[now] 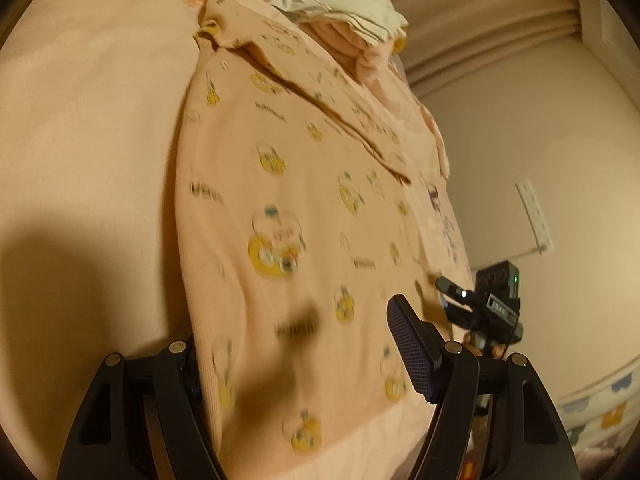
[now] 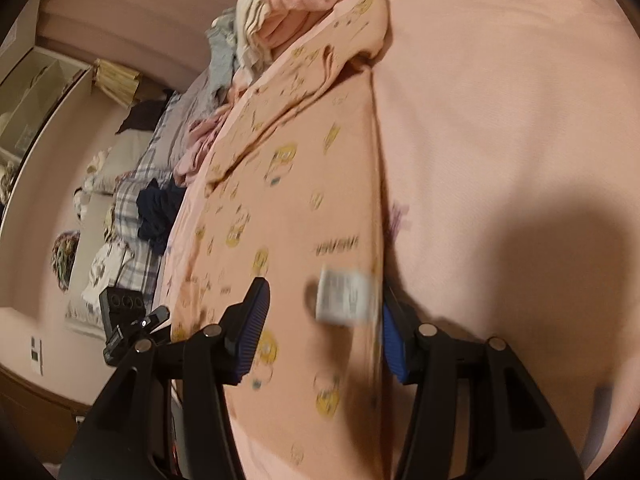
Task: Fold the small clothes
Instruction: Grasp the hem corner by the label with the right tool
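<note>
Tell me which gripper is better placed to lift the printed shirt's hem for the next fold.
Probably the right gripper: its open jaws straddle the printed shirt edge by the care label. The left gripper hangs over the shirt's middle.

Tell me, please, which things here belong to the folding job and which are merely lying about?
Job: printed peach garment; left tool; right tool.

Lying about: folded clothes stack; dark navy clothing; plaid bedding; wall socket.

Nothing reads clearly. The peach cotton garment printed with yellow cartoon figures (image 1: 280, 208) carries short dark repeated words, blurred past reading. At six o'clock in the right wrist view, its white care label (image 2: 346, 298) shows only smeared print.
</note>
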Tool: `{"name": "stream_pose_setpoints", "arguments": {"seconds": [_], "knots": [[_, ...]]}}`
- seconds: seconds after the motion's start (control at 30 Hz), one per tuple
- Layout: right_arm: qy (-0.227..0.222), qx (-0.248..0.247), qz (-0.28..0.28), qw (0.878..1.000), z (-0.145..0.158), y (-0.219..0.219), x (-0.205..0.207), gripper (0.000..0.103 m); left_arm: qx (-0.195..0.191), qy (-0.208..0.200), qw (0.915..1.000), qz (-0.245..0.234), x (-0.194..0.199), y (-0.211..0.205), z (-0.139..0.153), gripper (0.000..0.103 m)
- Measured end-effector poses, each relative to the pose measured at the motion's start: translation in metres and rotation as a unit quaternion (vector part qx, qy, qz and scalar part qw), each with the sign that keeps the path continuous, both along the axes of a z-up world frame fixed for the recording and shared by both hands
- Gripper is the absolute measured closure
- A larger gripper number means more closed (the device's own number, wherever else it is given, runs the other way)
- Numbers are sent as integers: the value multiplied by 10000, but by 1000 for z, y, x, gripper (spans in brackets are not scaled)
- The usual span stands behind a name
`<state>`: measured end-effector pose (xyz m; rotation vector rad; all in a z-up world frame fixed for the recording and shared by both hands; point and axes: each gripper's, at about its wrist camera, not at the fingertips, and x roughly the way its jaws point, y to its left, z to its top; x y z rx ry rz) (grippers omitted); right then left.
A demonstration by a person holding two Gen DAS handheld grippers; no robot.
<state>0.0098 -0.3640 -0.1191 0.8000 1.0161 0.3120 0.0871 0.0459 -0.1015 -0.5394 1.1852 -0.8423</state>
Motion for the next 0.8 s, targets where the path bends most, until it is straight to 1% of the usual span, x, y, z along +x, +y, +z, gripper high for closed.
{"name": "stream_pose_setpoints", "arguments": {"seconds": [0.07, 0.2, 0.27, 0.33, 0.4, 0.47, 0.5, 0.53, 0.57, 0.63, 0.67, 0.7, 0.73, 0.8], "knots": [[-10, 8, 113, 9999, 0, 3, -14, 52, -45, 52, 9999, -90, -11, 6, 0, 31], [-8, 184, 182, 9997, 0, 6, -45, 52, -164, 150, 9997, -107, -25, 16, -1, 31], [27, 252, 148, 9996, -2, 6, -53, 53, -193, 162, 9996, -94, -27, 18, -2, 31], [22, 197, 120, 9997, -1, 9, -53, 54, -188, 216, 9996, -30, -24, 17, -4, 31], [50, 61, 130, 9999, -2, 13, -49, 59, -257, 298, 9992, 87, -19, 17, -7, 31], [75, -58, 130, 9999, -3, 15, -44, 71, -315, 322, 9988, 208, -16, 18, -7, 32], [88, -112, 120, 9998, -4, 15, -42, 74, -304, 318, 9987, 265, -16, 19, -7, 36], [102, -149, 98, 9998, -5, 14, -41, 82, -239, 307, 9987, 318, -16, 20, -8, 44], [115, -179, 69, 9998, -5, 14, -41, 88, -158, 317, 9987, 358, -16, 21, -9, 49], [136, -155, -13, 9998, -8, 11, -42, 94, -105, 435, 9978, 492, -15, 27, -14, 69], [134, -101, -54, 9998, -9, 9, -42, 95, -125, 503, 9971, 553, -14, 29, -15, 74], [127, -69, -75, 9999, -9, 8, -42, 94, -160, 619, 9958, 655, -13, 33, -19, 82], [106, -59, -89, 9999, -8, 8, -42, 94, -192, 692, 9948, 720, -12, 35, -21, 88], [51, -38, -88, 9999, -5, 9, -43, 95, -272, 780, 9932, 820, -11, 40, -24, 91]]}}
